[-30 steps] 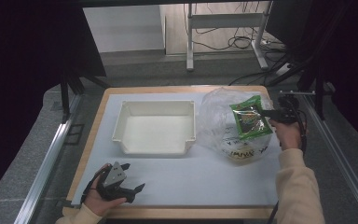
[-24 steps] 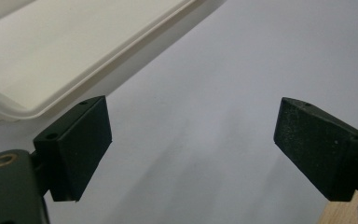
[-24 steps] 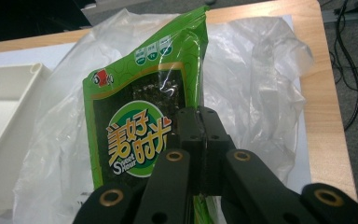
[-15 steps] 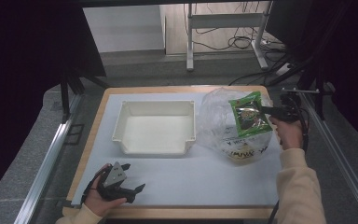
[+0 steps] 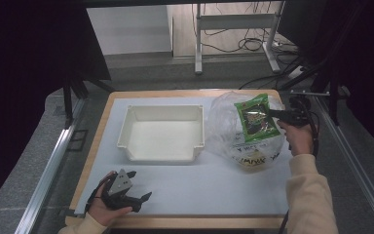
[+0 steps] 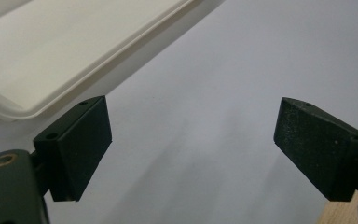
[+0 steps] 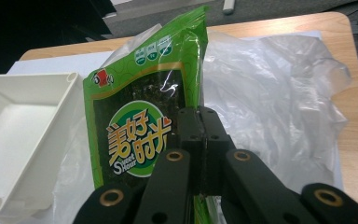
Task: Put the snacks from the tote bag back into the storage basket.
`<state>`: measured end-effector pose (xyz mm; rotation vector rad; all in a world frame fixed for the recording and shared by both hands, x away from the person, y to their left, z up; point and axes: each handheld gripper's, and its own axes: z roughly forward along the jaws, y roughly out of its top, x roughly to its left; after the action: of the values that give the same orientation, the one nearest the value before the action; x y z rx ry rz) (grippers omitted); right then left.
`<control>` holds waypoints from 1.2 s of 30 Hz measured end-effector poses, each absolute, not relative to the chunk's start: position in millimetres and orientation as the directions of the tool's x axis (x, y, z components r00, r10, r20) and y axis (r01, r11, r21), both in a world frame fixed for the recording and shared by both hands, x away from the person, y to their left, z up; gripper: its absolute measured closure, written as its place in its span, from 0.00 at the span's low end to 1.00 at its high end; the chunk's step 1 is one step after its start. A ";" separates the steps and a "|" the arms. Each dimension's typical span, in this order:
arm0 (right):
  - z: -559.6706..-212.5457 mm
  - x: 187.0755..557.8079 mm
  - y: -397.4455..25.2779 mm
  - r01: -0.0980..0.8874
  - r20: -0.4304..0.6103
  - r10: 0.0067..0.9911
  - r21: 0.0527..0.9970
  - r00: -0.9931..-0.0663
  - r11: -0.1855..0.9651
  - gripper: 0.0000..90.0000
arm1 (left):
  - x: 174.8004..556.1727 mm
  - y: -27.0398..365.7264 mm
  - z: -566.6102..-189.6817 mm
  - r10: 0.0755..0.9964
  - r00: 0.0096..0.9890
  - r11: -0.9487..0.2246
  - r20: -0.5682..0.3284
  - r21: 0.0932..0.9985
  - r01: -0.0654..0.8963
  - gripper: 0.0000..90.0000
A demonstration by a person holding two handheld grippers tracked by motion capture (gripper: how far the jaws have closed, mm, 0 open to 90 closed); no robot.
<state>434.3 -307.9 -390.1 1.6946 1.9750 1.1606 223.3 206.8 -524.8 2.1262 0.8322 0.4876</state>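
Left gripper [image 5: 137, 200]: rests low at the near-left corner of the table, held in the person's left hand [image 5: 108, 214], with its grey three-cornered plate on top. Its jaws stand wide apart with nothing between them (the left gripper view shows only bare white mat in the gap).

White mat [image 5: 214, 185]: covers the wooden table [image 5: 185, 222] almost edge to edge; the wood shows as a border around it.

White bin [image 5: 161, 133]: an open, empty plastic tray sitting on the mat left of centre, well apart from the left gripper. In the left gripper view its rounded rim [image 6: 51, 93] runs across the upper left, beyond the left jaw.

Clear plastic bag [image 5: 229, 131]: crumpled on the mat just right of the bin, touching or nearly touching its right wall (I cannot tell which). A yellow-printed item lies inside it near the front edge; it is too blurred to read.

Seaweed snack packet [image 5: 256, 122]: green with a dark window, lifted above the plastic bag and tilted, its top toward the far side of the table. In the right gripper view the packet [image 7: 140, 126] stands upright with a round label in its middle.

Right gripper [image 5: 272, 114]: at the far right of the table, held in the person's right hand [image 5: 299, 139], its jaws pinched together on the packet's right edge (seen closely in the right gripper view [image 7: 200, 135]).
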 end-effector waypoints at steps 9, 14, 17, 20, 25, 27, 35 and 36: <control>-390.9 436.7 -298.7 0.690 0.282 0.916 0.723 -0.284 -0.009 1.00 | 223.4 206.9 -524.9 0.699 0.712 -0.477 0.063 0.783 0.399 0.12; -391.3 438.4 -292.3 0.686 0.291 0.909 0.728 -0.298 -0.008 1.00 | 223.5 206.5 -525.2 0.698 0.713 -0.478 0.064 0.783 0.398 0.12; -392.0 440.1 -286.2 0.684 0.296 0.904 0.729 -0.309 -0.005 1.00 | 223.4 206.3 -525.1 0.698 0.713 -0.479 0.065 0.783 0.398 0.12; -392.5 441.7 -279.8 0.682 0.304 0.897 0.731 -0.322 -0.003 1.00 | 223.2 207.0 -524.9 0.700 0.711 -0.475 0.063 0.784 0.399 0.12; -393.1 443.0 -274.4 0.680 0.303 0.894 0.733 -0.331 0.004 1.00 | 223.3 207.0 -524.9 0.700 0.711 -0.475 0.062 0.785 0.399 0.12; -393.0 443.0 -272.7 0.680 0.306 0.892 0.733 -0.333 0.002 1.00 | 223.2 206.9 -524.8 0.700 0.711 -0.475 0.063 0.785 0.398 0.12; -393.4 442.8 -268.8 0.678 0.309 0.887 0.735 -0.341 0.004 1.00 | 223.3 206.8 -524.9 0.700 0.711 -0.475 0.063 0.785 0.398 0.12; -393.6 442.8 -268.6 0.677 0.311 0.887 0.736 -0.341 0.003 1.00 | 223.4 206.8 -524.9 0.700 0.711 -0.475 0.063 0.785 0.398 0.12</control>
<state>442.8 -268.6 -393.6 1.6366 2.0356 1.2523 223.4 206.8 -524.9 2.1240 0.8323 0.4863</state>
